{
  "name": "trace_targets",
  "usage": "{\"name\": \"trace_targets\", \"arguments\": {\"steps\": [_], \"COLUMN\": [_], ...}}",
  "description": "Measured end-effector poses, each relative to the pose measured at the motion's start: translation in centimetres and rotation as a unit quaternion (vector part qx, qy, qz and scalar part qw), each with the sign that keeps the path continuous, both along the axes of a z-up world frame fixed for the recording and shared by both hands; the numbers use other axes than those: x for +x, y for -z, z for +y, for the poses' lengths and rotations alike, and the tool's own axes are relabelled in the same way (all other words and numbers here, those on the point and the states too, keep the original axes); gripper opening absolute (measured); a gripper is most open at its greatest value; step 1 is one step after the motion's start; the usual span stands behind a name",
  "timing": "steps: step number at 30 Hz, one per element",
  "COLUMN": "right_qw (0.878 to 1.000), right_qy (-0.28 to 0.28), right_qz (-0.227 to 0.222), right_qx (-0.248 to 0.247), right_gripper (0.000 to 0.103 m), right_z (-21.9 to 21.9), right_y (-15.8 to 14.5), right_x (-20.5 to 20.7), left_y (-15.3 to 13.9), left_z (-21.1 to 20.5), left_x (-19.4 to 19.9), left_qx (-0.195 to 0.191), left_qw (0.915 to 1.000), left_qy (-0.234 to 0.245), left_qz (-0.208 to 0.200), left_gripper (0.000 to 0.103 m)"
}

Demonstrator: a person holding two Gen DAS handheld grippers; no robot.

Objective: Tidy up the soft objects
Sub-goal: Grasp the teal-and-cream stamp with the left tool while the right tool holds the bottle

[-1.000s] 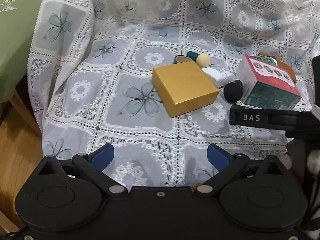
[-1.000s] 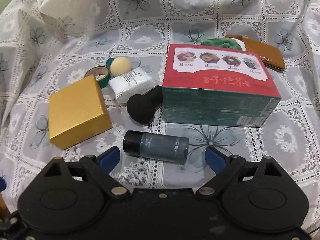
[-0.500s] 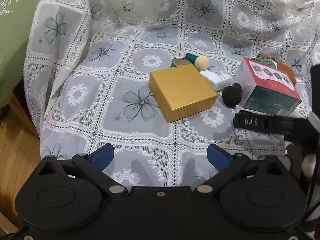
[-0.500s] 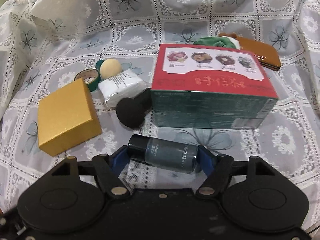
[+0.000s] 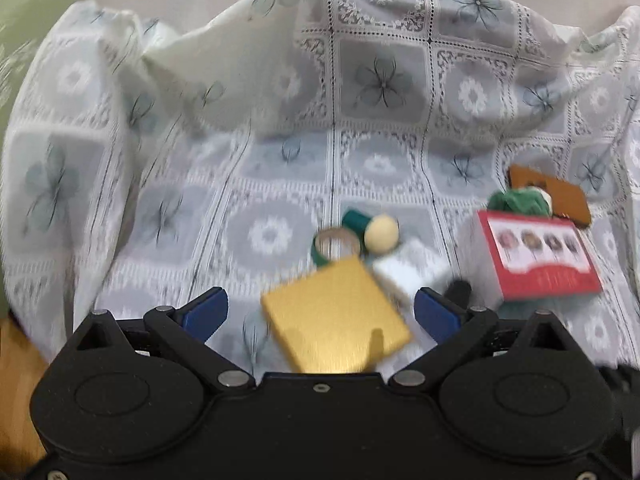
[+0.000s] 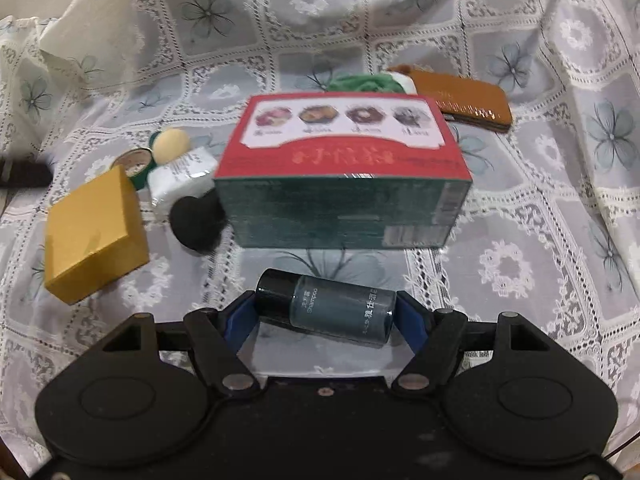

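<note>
My right gripper point(image 6: 325, 320) is shut on a dark teal shampoo bottle point(image 6: 340, 312), its blue pads pressing the bottle's two ends. The bottle lies crosswise just in front of a red and green tea box point(image 6: 344, 184). Soft items lie left of the box: a black sponge point(image 6: 196, 220), a white packet point(image 6: 180, 176) and a cream ball point(image 6: 172, 142). A green cloth point(image 6: 364, 82) lies behind the box. My left gripper point(image 5: 320, 312) is open, and a gold box point(image 5: 336, 320) shows between its fingers in the blurred left wrist view.
A lace cloth point(image 6: 520, 240) with grey flowers covers the whole surface and rises in folds at the back. A green tape roll point(image 6: 134, 162) sits by the cream ball. A brown wallet point(image 6: 464, 100) lies at the back right. A wooden floor point(image 5: 16, 360) shows at the left.
My right gripper's jaws closed on the ends of the shampoo bottle. My left gripper moved forward and right over the cloth, so the gold box now sits between its open fingers.
</note>
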State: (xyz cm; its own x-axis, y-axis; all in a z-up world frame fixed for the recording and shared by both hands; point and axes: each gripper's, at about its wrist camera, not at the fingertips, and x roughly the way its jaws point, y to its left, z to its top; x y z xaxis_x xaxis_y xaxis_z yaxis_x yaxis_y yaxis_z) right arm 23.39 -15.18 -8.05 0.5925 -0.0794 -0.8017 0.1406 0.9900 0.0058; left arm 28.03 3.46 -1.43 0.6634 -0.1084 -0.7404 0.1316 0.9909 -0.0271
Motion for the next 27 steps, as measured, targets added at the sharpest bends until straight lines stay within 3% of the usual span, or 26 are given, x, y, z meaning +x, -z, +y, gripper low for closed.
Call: {"name": "trace_targets", "arguments": {"steps": [9,27], "right_qw": [1.0,1.0], "right_qy": [0.003,-0.01], "right_qz": [-0.002,-0.017], "right_qx": [0.001,-0.012], "right_gripper": [0.072,0.074], "right_z": [-0.5,-0.2], "right_y": [1.2,1.5], "right_x": [0.1,-0.4], "left_y": [1.0,5.5], "left_z": [-2.9,-5.4], "left_x": [4.6,10.8], "left_qx": [0.069,0.1], "left_qw": [0.9949,0.9869], "left_qy": [0.07,0.121], "left_qz": [-0.023,0.037], "left_gripper": [0.097,0.097]}}
